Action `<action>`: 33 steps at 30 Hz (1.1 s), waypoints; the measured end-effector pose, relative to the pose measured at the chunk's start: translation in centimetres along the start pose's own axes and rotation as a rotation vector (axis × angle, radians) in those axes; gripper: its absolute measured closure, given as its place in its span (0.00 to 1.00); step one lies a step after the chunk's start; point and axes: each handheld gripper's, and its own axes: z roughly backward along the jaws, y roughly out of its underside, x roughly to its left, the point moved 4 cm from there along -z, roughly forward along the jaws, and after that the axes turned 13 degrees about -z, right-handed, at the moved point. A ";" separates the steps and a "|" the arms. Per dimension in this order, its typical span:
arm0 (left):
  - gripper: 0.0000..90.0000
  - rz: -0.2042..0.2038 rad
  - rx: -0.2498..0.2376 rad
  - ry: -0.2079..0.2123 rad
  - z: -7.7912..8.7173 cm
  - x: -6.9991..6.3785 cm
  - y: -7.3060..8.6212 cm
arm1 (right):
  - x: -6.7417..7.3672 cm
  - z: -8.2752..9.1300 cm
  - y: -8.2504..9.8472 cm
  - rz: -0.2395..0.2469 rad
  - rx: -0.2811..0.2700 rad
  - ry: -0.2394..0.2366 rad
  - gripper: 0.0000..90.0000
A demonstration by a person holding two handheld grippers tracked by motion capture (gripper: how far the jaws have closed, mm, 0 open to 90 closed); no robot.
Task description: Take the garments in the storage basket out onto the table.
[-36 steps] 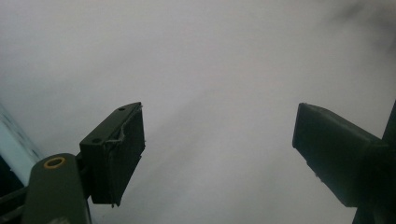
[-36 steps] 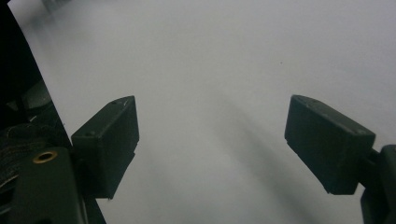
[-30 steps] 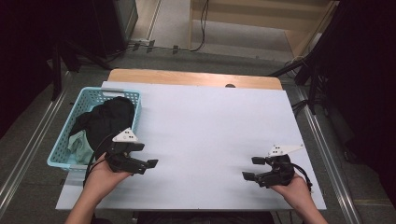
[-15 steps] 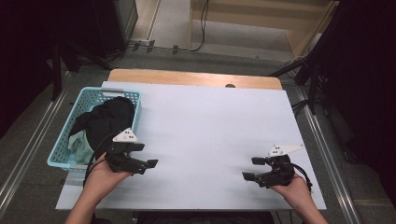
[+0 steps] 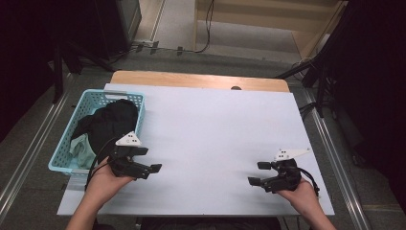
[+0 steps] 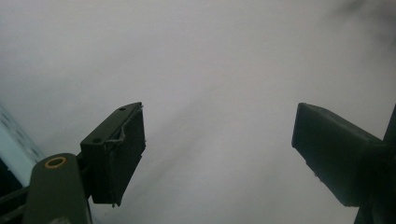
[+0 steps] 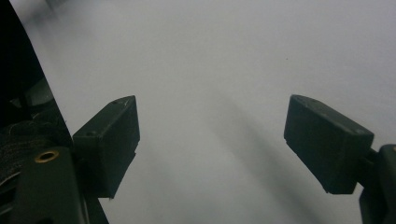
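Moved: nothing, both hands rest as before | left gripper [image 5: 152, 166] jaws wide, empty; right gripper [image 5: 258, 173] likewise | black crumpled cloth [image 5: 107, 122] sits in light-blue plastic basket [image 5: 61, 154] at the desk's [image 5: 215, 124] left | we reach left first, pinching one fold.

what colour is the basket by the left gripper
Light blue basket, clearest in the high view, beside the left gripper.

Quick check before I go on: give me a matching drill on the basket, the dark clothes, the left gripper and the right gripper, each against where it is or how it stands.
Things:
1. basket
2. dark clothes
3. left gripper
4. right gripper

Places or states:
A. piled inside the basket
B. open, near the table's front right
C. at the table's left edge
D. open, just right of the basket

Pairs: 1-C, 2-A, 3-D, 4-B
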 end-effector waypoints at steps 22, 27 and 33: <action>0.04 0.043 0.015 -0.033 4.2 2.6 -1.0 | 0.0 0.0 0.0 0.006 -0.002 -0.001 0.19; 0.04 0.055 0.045 -0.051 4.6 3.7 -0.5 | 0.2 -0.1 0.0 0.002 0.008 -0.006 0.19; 0.04 0.070 0.047 -0.068 5.5 4.6 -0.1 | 0.2 -0.2 0.0 0.009 0.012 -0.007 0.19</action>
